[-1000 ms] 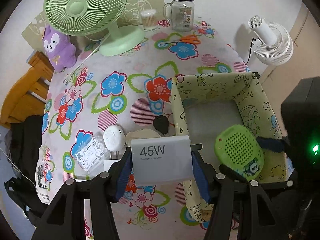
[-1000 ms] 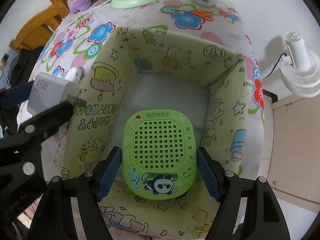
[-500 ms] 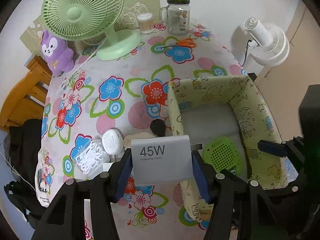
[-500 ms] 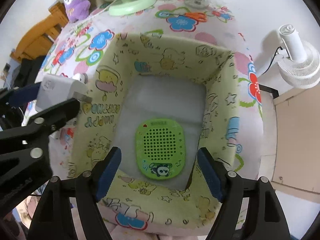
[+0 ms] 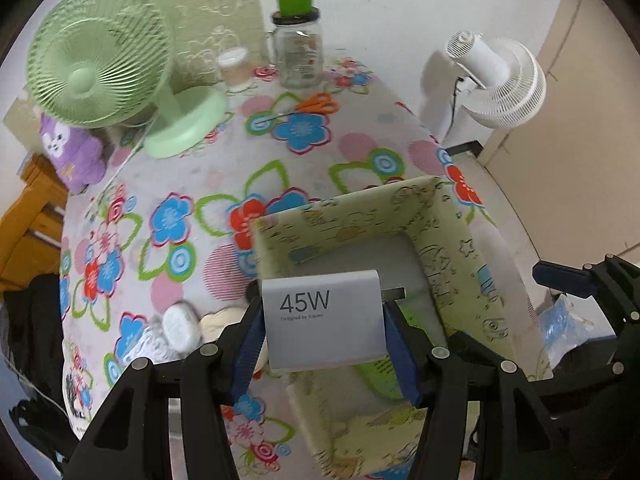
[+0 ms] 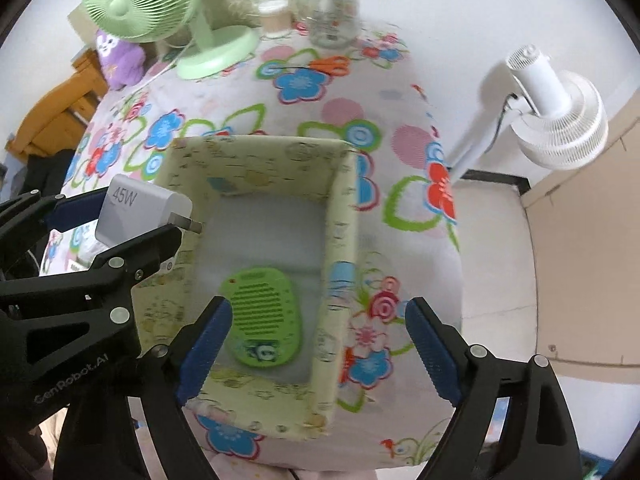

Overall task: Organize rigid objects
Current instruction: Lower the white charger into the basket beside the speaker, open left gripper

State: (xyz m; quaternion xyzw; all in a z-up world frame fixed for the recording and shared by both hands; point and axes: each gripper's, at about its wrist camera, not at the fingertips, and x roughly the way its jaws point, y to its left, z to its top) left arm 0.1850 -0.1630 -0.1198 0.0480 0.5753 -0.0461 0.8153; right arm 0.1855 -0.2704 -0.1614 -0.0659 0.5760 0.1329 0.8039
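Observation:
My left gripper [image 5: 324, 320] is shut on a white 45W charger [image 5: 322, 318], held above the left wall of the pale green fabric box [image 5: 460, 216]; it also shows in the right wrist view [image 6: 138, 210]. A green panda speaker [image 6: 262, 316] lies flat on the floor of the box [image 6: 344, 216]; in the left wrist view only part of the speaker [image 5: 380, 376] shows behind the charger. My right gripper [image 6: 316, 348] is open and empty, raised above the box's near right corner.
On the flowered tablecloth [image 5: 192, 184] stand a green fan [image 5: 100, 76], a purple plush [image 5: 76, 152], a glass jar [image 5: 298, 52], a small cup [image 5: 236, 68] and orange scissors [image 5: 316, 104]. Small white items [image 5: 180, 328] lie left of the box. A white fan [image 6: 556, 120] stands off the table, right.
My right gripper has opened, released the green speaker into the box, and pulled up and back to the right. My left gripper has carried the charger right, over the box's left wall.

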